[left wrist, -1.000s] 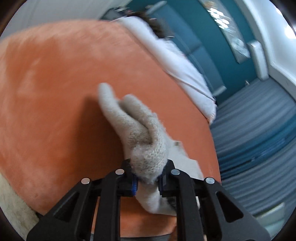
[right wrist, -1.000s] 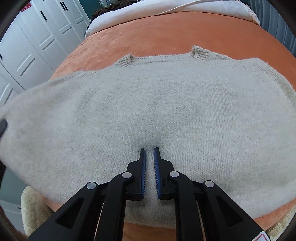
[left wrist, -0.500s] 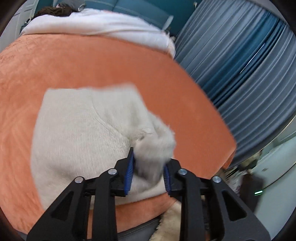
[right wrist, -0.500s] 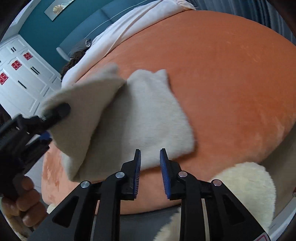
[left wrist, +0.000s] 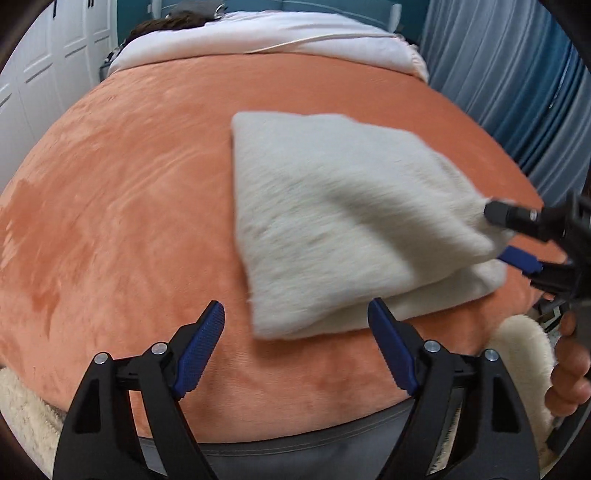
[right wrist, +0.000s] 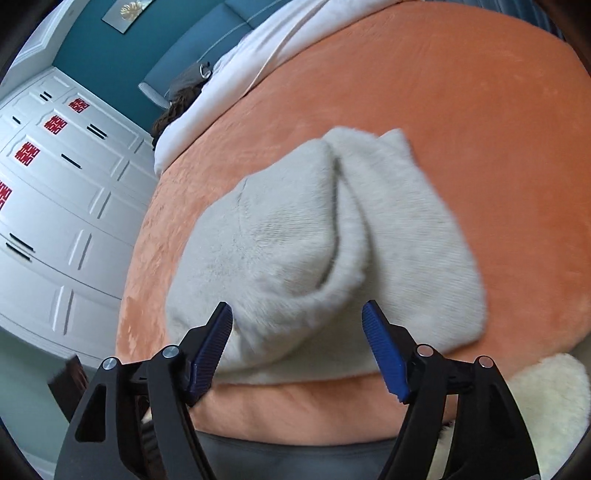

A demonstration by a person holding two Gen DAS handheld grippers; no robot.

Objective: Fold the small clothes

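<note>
A cream knitted sweater [left wrist: 332, 221] lies folded on the orange bedspread [left wrist: 129, 203], right of the middle. My left gripper [left wrist: 295, 317] hovers at the sweater's near left corner; its jaws are opening, wide apart, and the pads touch nothing. At the right edge of the left wrist view, my right gripper [left wrist: 506, 236] straddles the sweater's lifted side fold. In the right wrist view the right gripper [right wrist: 297, 314] also has opening jaws. The rounded fold of the sweater [right wrist: 295, 240] sits loose between its blue pads [right wrist: 384, 354].
A white duvet [left wrist: 295, 40] and someone's dark hair [left wrist: 166, 26] lie at the bed's head. White wardrobes [right wrist: 55, 184] stand to the left, blue curtains [left wrist: 517, 92] to the right. A fluffy cream rug [right wrist: 546, 398] borders the bed's grey near edge [left wrist: 295, 454]. A hand [left wrist: 569, 365] holds the right gripper.
Both grippers went from shut to wide open. The left one carried a side of the sweater across and let it go. The sweater went from spread flat to folded.
</note>
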